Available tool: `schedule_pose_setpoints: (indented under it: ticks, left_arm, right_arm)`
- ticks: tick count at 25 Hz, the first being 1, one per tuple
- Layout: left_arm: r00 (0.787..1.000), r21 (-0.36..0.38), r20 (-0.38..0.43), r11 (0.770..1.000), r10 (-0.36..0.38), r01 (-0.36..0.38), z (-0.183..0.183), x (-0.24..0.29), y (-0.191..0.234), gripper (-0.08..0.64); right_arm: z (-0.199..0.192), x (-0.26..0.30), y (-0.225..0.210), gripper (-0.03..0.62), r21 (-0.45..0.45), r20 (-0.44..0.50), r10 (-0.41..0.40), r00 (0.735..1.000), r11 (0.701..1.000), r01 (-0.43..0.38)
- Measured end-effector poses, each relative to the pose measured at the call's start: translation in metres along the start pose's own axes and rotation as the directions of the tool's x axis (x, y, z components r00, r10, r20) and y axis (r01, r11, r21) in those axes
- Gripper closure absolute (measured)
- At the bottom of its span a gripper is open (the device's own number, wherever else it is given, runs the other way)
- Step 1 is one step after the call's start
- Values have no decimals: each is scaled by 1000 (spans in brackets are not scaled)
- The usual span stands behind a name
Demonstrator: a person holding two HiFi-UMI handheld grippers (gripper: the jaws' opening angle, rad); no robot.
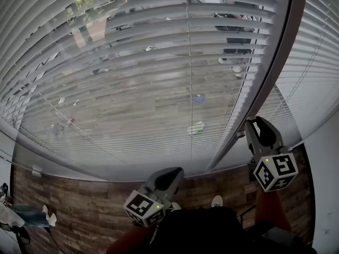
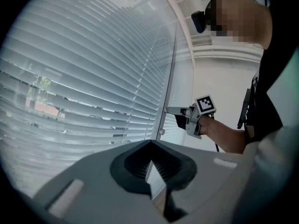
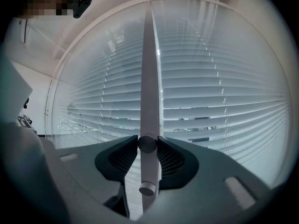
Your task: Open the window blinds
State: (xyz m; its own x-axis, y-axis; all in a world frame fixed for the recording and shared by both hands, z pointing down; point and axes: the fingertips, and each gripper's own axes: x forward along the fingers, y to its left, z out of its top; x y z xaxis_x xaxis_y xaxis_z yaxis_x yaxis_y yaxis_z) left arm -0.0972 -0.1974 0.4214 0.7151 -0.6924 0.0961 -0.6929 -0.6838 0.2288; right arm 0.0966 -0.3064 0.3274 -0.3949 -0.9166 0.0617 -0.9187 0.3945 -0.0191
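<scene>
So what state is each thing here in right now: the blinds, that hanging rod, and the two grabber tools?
blinds: let down over the window, slats tilted partway, outdoors showing through the gaps.
wand: hanging straight, caught between the jaws of the right gripper.
right gripper: shut on the wand.
left gripper: jaws together, nothing in them.

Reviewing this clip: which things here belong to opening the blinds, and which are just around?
In the job: window blinds; tilt wand; right claw, closed on the wand.
Just around: left claw, shut and empty; someone's jeans leg and shoe on the wooden floor.
</scene>
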Motion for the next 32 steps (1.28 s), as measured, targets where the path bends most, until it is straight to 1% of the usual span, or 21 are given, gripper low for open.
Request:
schedule_pose_setpoints:
  ticks: [7,11,14,18,20,24,28,30,32]
  left_arm:
    - [1000,-16,26,1000,-14,14,8,4,-4,560]
    - [1000,-8,-7,1000,8,-8,3,2,-1,560]
    - [1000,-3,5,1000,-7,7,3,-7,-4,560]
    - [1000,-5,8,1000,-2,2,6,-10,-5,560]
    - [1000,-11,23,1000,-12,12,7,-4,-6,560]
    - [1000,-2,11,1000,-3,3,1,-1,-2,560]
    - [1000,-5,6,1000,0,0,0,2,-2,560]
    - [1000,-7,1,1000,1,-1,1,3,-2,560]
    - [1000,-7,5,1000,-1,1,2,3,-3,560]
  right_arm:
    - [-1,2,0,439,-63,-11,-3,1000,998,2]
    - [-1,2,0,439,-101,-18,-5,1000,995,3]
    - [3,-4,8,440,-146,-24,-15,1000,989,12]
    - [5,-6,11,442,-208,-30,-33,999,978,27]
    - [0,-2,7,443,-274,-35,-51,998,961,39]
    - [-3,0,5,443,-407,-40,-81,996,912,58]
    - [-4,2,8,443,-475,-38,-96,995,877,66]
    - [-3,3,9,443,-524,-22,-91,996,849,66]
    - [-4,3,9,445,-574,-28,-108,994,816,73]
